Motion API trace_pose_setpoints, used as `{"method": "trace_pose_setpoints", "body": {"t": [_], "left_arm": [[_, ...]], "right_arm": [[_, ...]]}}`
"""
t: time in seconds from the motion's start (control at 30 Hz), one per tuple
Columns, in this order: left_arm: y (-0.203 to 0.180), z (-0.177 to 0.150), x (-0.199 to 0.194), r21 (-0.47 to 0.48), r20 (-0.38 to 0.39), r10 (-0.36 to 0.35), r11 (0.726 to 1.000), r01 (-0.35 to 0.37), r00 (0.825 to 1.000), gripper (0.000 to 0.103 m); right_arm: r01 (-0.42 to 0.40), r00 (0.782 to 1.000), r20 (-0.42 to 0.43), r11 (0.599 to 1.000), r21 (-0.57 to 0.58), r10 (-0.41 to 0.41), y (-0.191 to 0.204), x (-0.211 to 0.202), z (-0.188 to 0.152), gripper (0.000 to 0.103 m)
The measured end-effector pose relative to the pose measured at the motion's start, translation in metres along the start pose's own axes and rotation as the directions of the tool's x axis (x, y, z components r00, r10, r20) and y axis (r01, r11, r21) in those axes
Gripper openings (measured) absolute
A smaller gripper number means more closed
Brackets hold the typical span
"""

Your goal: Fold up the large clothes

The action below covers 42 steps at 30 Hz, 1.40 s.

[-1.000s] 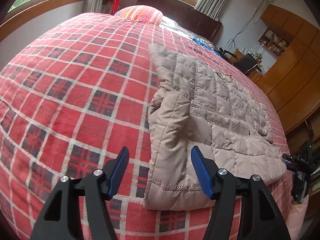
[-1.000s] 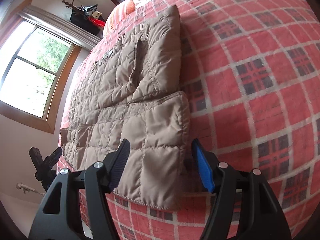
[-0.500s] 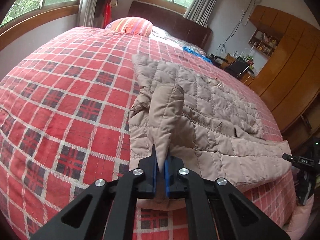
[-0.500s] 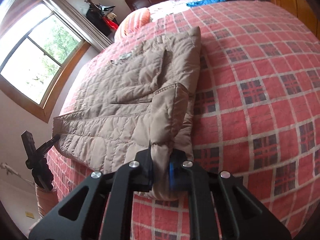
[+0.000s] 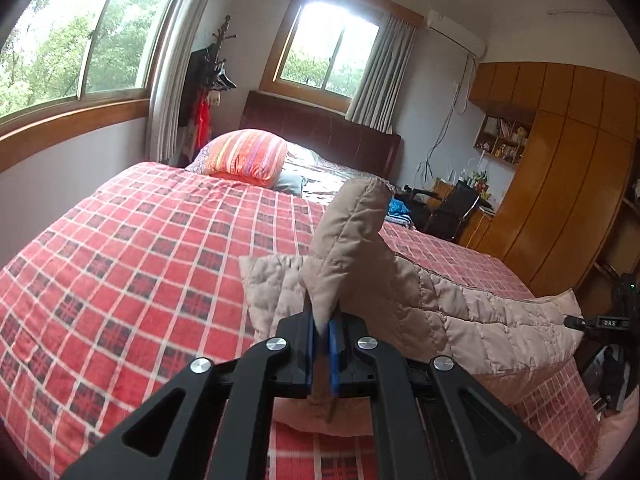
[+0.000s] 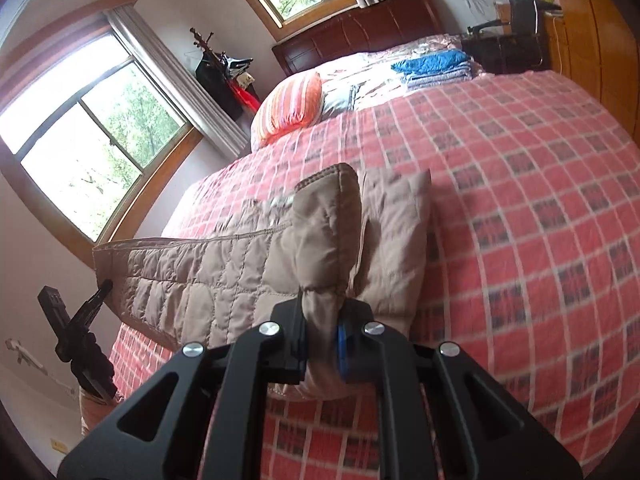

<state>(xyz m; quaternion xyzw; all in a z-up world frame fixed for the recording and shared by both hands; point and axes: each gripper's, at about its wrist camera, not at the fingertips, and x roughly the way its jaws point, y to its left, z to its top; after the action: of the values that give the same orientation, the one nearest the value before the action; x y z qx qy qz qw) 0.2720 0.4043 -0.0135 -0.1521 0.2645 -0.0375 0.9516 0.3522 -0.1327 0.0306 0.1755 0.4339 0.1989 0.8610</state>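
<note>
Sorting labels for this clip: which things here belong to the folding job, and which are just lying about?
Job: jacket, left claw, right claw, both clamped on it; bed.
Lying about: pillow, folded blue clothes, chair, coat rack.

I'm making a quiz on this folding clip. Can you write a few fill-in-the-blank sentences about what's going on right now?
1. Both grippers are shut on the quilted ____ jacket.
2. The jacket lies on a red ____ bedspread.
3. A striped ____ rests near the headboard.
4. The left gripper and right gripper each pinch a ____ of the jacket.

Missing words: beige; plaid; pillow; corner
</note>
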Motion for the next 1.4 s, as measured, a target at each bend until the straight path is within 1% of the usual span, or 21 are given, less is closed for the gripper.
{"method": "trace_pose_setpoints", "body": {"t": [0.13, 0.27, 0.37, 0.47, 0.57, 0.73, 0.77, 0.83, 0.9, 0.93, 1.0, 1.07, 1.1, 1.13, 1.2, 1.27, 1.33, 1.4], "left_arm": [[-0.003, 0.031, 0.043, 0.022, 0.02, 0.049, 0.999, -0.049, 0.999, 0.006], [-0.001, 0.046, 0.097, 0.039, -0.005, 0.1, 0.994, -0.099, 0.995, 0.006], [0.008, 0.048, 0.134, 0.022, -0.046, 0.118, 0.993, -0.117, 0.992, 0.006], [0.017, 0.042, 0.165, 0.011, -0.088, 0.144, 0.99, -0.144, 0.986, 0.006], [0.028, 0.033, 0.187, -0.008, -0.13, 0.165, 0.986, -0.167, 0.978, 0.006], [0.045, 0.012, 0.228, 0.001, -0.236, 0.211, 0.976, -0.217, 0.949, 0.008], [0.047, 0.007, 0.237, 0.009, -0.263, 0.225, 0.973, -0.231, 0.938, 0.008], [0.052, 0.0, 0.247, 0.01, -0.291, 0.238, 0.969, -0.246, 0.927, 0.013], [0.055, -0.006, 0.258, 0.019, -0.326, 0.254, 0.965, -0.262, 0.911, 0.016], [0.056, -0.008, 0.261, 0.02, -0.342, 0.257, 0.964, -0.266, 0.904, 0.017], [0.055, -0.008, 0.264, 0.029, -0.352, 0.27, 0.96, -0.278, 0.896, 0.02], [0.054, -0.004, 0.259, 0.03, -0.364, 0.267, 0.961, -0.275, 0.892, 0.021], [0.053, -0.001, 0.254, 0.025, -0.372, 0.263, 0.961, -0.274, 0.89, 0.026], [0.054, 0.002, 0.248, 0.014, -0.372, 0.258, 0.962, -0.273, 0.892, 0.03], [0.059, 0.008, 0.229, -0.028, -0.363, 0.23, 0.966, -0.257, 0.903, 0.034], [0.063, 0.012, 0.205, -0.066, -0.356, 0.181, 0.974, -0.218, 0.917, 0.035], [0.064, 0.01, 0.182, -0.071, -0.347, 0.161, 0.978, -0.197, 0.924, 0.037], [0.063, 0.002, 0.158, -0.057, -0.341, 0.149, 0.982, -0.179, 0.928, 0.041]], "right_arm": [[0.032, 0.999, -0.003, 0.999, 0.017, -0.032, -0.002, 0.03, 0.049, 0.01], [0.056, 0.998, -0.033, 0.997, 0.053, -0.055, -0.017, 0.075, 0.084, 0.01], [0.078, 0.995, -0.06, 0.995, 0.064, -0.074, -0.028, 0.109, 0.097, 0.01], [0.106, 0.991, -0.092, 0.992, 0.075, -0.099, -0.039, 0.139, 0.105, 0.01], [0.118, 0.987, -0.115, 0.99, 0.082, -0.108, -0.047, 0.162, 0.109, 0.01], [0.164, 0.973, -0.179, 0.982, 0.093, -0.146, -0.065, 0.201, 0.105, 0.01], [0.181, 0.967, -0.197, 0.979, 0.095, -0.159, -0.07, 0.209, 0.102, 0.01], [0.199, 0.96, -0.218, 0.975, 0.1, -0.173, -0.078, 0.222, 0.097, 0.01], [0.201, 0.957, -0.236, 0.973, 0.118, -0.169, -0.085, 0.23, 0.091, 0.012], [0.204, 0.955, -0.244, 0.971, 0.127, -0.168, -0.089, 0.233, 0.089, 0.015], [0.21, 0.953, -0.248, 0.969, 0.132, -0.172, -0.091, 0.234, 0.084, 0.016], [0.211, 0.957, -0.228, 0.97, 0.124, -0.179, -0.087, 0.225, 0.084, 0.024], [0.207, 0.959, -0.219, 0.971, 0.118, -0.178, -0.083, 0.217, 0.083, 0.029], [0.199, 0.961, -0.215, 0.973, 0.116, -0.171, -0.08, 0.21, 0.082, 0.038], [0.182, 0.967, -0.197, 0.979, 0.096, -0.161, -0.073, 0.191, 0.079, 0.039], [0.164, 0.971, -0.183, 0.985, 0.059, -0.151, -0.066, 0.171, 0.072, 0.039], [0.14, 0.976, -0.172, 0.99, 0.033, -0.132, -0.061, 0.151, 0.058, 0.039], [0.116, 0.976, -0.186, 0.993, 0.019, -0.11, -0.058, 0.138, 0.043, 0.039]]}}
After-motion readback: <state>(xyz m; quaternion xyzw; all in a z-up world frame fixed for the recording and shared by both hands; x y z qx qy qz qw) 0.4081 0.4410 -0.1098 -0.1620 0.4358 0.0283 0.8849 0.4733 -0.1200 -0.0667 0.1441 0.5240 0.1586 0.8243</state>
